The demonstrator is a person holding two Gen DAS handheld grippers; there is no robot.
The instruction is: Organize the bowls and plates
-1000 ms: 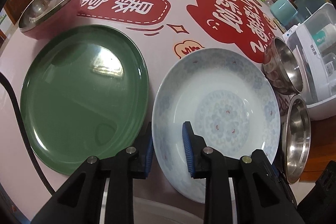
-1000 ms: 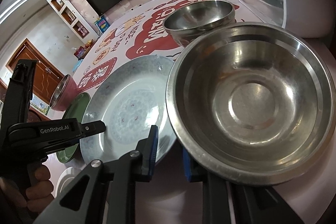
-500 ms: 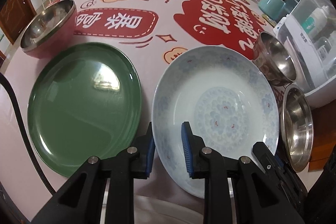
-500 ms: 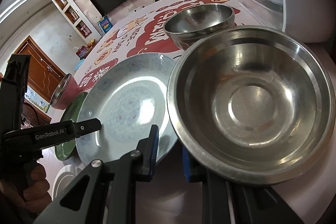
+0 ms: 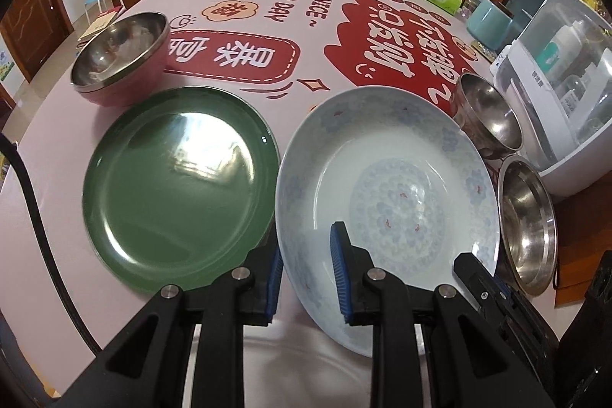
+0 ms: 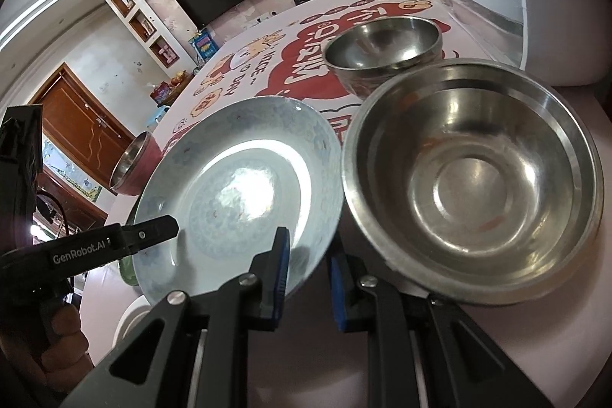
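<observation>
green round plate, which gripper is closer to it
Left. The left gripper grips the near rim of the pale blue patterned plate, right beside the green round plate. The right gripper grips the large steel bowl, beyond the blue plate.

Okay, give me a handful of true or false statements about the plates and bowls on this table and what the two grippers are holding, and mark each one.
1. The left gripper clamps the rim of the blue-patterned plate. True.
2. The right gripper holds a green plate. False: it grips the steel bowl by its rim.
3. The green plate lies beside the patterned plate. True.
4. The pink bowl is stacked on the green plate. False: it stands on the tablecloth behind it.
</observation>
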